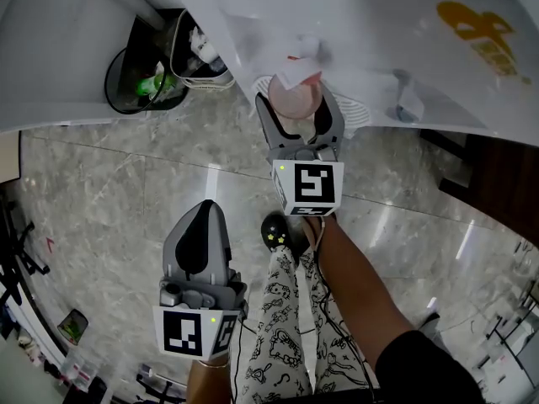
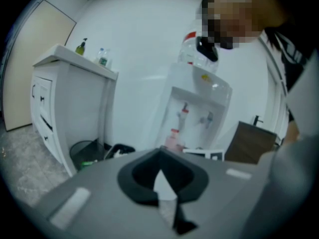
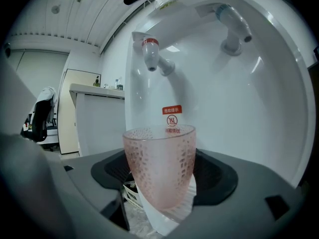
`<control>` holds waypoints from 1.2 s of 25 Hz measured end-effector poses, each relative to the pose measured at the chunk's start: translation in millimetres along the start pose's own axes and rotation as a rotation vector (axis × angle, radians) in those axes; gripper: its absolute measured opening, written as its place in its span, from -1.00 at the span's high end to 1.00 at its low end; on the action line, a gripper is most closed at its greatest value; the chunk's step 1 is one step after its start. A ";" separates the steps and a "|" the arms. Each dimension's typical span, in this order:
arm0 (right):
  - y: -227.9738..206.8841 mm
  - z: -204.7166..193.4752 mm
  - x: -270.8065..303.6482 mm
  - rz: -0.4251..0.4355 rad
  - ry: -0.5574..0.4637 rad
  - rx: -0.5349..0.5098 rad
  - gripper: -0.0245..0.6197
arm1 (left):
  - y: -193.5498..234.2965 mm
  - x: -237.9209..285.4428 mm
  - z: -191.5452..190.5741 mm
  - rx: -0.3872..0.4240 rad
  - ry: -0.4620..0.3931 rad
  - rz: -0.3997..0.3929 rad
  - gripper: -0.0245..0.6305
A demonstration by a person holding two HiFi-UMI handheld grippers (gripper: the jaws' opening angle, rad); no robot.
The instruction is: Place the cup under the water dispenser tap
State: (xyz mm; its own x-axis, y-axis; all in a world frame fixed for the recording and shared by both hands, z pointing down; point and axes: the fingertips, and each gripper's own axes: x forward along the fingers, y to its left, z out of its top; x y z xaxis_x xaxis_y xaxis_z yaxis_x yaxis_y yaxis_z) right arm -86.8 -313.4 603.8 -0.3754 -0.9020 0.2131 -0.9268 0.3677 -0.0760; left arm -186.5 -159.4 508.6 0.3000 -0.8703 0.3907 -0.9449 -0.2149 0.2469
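Note:
A pink translucent cup (image 3: 159,166) stands upright between the jaws of my right gripper (image 3: 160,158), which is shut on it. In the right gripper view the cup is inside the white dispenser's recess (image 3: 259,98), below the red tap (image 3: 151,54) and slightly to its right. The blue tap (image 3: 232,26) is further right. From the head view the cup (image 1: 296,99) and right gripper (image 1: 296,112) sit over the drip tray (image 1: 360,112). My left gripper (image 1: 199,230) hangs low over the floor, shut and holding nothing; its left gripper view shows the dispenser (image 2: 197,108) from a distance.
A black waste bin (image 1: 139,82) stands left of the dispenser beside a white cabinet (image 2: 65,98). A dark brown cabinet (image 1: 497,175) is on the right. The person's patterned trouser leg and black shoe (image 1: 278,230) are on the grey marble floor between the grippers.

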 end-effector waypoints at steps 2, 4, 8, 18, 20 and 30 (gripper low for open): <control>1.0 -0.8 0.7 0.002 0.008 -0.008 -0.16 | -0.8 0.4 -0.9 -0.001 0.002 -0.003 0.94; 3.6 -1.2 1.1 0.014 0.021 -0.008 -0.16 | -0.8 0.1 -1.7 -0.012 0.003 -0.003 0.94; 3.7 -2.5 3.4 0.027 0.057 -0.026 -0.16 | -5.4 3.2 -0.4 -0.039 -0.001 -0.016 0.94; 7.9 -3.6 1.8 0.059 0.110 -0.104 -0.20 | -6.3 2.0 -3.8 -0.075 0.003 -0.021 0.94; 6.6 -3.7 0.0 0.058 0.113 -0.098 -0.21 | -8.2 0.5 -4.6 -0.079 0.004 -0.023 0.94; 2.0 -10.0 -9.5 0.065 0.136 -0.086 -0.22 | -20.8 -5.3 -6.2 -0.114 -0.004 -0.038 0.94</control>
State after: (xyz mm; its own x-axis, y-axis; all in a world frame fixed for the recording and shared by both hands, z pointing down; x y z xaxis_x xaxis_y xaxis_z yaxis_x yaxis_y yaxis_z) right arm -85.0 -301.8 611.4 -0.4245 -0.8390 0.3403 -0.8941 0.4477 -0.0116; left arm -167.6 -147.5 506.9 0.3345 -0.8642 0.3758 -0.9119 -0.1961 0.3607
